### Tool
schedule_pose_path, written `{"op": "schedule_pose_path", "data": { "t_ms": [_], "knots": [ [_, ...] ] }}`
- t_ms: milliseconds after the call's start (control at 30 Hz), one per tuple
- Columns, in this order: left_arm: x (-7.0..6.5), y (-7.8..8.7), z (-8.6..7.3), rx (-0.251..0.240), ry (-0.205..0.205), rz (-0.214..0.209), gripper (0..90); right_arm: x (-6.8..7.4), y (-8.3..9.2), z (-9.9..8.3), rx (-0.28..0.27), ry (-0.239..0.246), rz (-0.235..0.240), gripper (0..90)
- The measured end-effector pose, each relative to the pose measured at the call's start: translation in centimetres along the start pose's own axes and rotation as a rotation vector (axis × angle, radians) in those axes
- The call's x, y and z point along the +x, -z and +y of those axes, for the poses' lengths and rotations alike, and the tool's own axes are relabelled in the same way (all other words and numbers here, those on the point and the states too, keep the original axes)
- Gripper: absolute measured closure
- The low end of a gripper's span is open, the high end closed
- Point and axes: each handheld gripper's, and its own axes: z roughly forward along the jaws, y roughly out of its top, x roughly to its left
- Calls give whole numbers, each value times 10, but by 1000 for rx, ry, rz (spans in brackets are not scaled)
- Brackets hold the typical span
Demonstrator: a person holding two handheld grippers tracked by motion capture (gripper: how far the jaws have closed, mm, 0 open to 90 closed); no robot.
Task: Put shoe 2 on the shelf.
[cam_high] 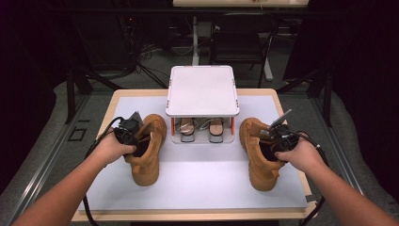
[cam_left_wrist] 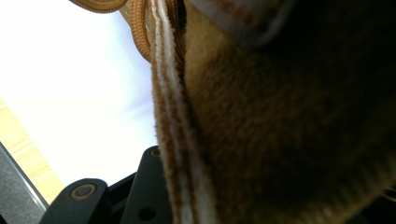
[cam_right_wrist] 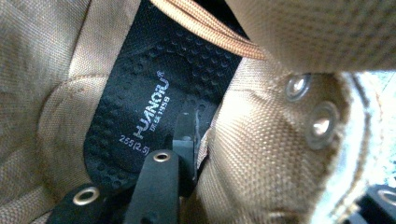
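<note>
I have each gripper pinching a boot collar: left gripper (cam_high: 133,135) on the left boot (cam_high: 147,153), right gripper (cam_high: 272,134) on the right boot (cam_high: 259,155), both near the table (cam_high: 197,190) sides. Soft collars could slip out when lifted.

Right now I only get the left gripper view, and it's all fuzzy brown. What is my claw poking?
Observer: A tan lace-up boot. The left claw sits at its opening.
Operator: Is there another boot?
Observer: Yes, a matching boot stands across the white mat, with the right claw at its opening.
Operator: What's between them?
Observer: A white shoe rack, with sandals on its lower shelf.
</note>
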Motion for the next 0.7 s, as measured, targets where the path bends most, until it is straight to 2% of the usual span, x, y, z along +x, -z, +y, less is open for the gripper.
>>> {"op": "schedule_pose_path", "data": {
  "t_ms": [100,167,300,400,433,500,600,667,700],
  "knots": [
    [-1,0,0,-6,12,17,760,3,-1,0,-12,4,-12,757],
    [-2,0,-1,-8,18,23,777,2,0,1,6,16,-12,781],
    [-1,0,-1,-11,32,23,796,5,-1,1,-8,-2,-27,803],
    [-1,0,-1,-14,45,22,825,5,-1,2,0,-6,-20,817],
    [-1,0,-1,-13,48,22,832,3,1,3,22,6,-23,822],
    [0,0,-2,-19,67,14,839,5,-1,1,-14,-21,-20,825],
    [1,0,-3,-23,86,2,848,3,1,1,-3,-15,-13,829],
    [3,1,-3,-23,108,-6,852,1,0,0,-20,-43,1,835],
    [4,1,-2,-23,114,-13,854,1,1,0,-11,-39,1,838]
  ]
}}
